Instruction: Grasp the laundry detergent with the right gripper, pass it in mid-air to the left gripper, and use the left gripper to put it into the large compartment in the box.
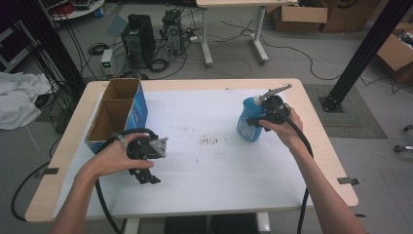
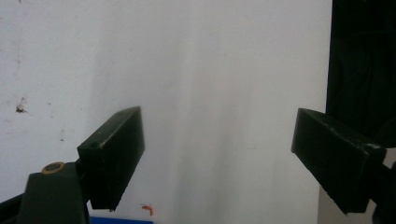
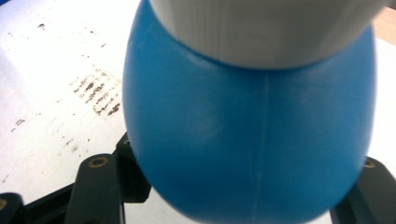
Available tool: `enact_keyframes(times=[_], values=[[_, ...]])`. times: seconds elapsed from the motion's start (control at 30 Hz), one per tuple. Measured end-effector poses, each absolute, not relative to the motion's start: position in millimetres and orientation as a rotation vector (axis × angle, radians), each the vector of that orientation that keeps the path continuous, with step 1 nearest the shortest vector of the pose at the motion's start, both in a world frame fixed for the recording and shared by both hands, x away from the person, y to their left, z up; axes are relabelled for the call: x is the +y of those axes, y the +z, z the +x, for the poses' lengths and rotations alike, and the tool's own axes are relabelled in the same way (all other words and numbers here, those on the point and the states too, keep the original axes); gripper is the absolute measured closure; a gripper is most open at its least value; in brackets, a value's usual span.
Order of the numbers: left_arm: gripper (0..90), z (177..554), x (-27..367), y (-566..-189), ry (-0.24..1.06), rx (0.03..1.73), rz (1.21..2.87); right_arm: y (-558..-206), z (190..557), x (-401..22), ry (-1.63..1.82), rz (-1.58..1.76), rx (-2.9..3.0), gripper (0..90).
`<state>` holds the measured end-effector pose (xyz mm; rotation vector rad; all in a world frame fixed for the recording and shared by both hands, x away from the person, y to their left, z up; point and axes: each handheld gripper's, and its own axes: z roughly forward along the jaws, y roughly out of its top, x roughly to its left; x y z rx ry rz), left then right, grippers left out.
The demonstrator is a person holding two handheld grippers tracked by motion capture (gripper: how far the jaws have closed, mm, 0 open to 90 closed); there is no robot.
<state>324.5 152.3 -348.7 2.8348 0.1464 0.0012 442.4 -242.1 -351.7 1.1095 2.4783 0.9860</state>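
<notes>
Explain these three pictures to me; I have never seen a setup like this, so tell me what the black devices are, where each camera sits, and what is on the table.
A person stands at a table holding a hand-operated gripper in each hand. The high view looks down from above; the other two cameras ride on the grippers. The left gripper rests low over the white sheet, and its own view shows its two black fingers wide apart with nothing between them. The right gripper is at a blue bottle with a white cap, which bulges between its fingers in the right gripper view and looks clamped. A blue-sided cardboard box, open on top, stands at the table's left.
</notes>
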Motion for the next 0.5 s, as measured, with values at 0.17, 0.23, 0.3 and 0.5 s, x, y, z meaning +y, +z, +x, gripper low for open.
enact_keyframes(times=[0.17, 0.23, 0.3, 0.5], values=[[17.9, 324.7, 152.0, -349.0, 0.001, 0.146, 2.836, -352.2, 441.6, -241.4, 0.986, 1.105, 2.468, 38.1], [17.9, 324.7, 152.0, -349.1, 0.001, 0.146, 2.835, -352.4, 441.3, -242.0, 0.989, 1.098, 2.462, 39.0], [17.9, 324.9, 151.9, -349.1, -0.001, 0.145, 2.837, -352.8, 441.3, -242.2, 0.993, 1.097, 2.460, 39.1], [17.9, 324.5, 151.6, -348.8, -0.001, 0.148, 2.837, -354.3, 440.7, -242.1, 1.002, 1.102, 2.449, 39.3]])
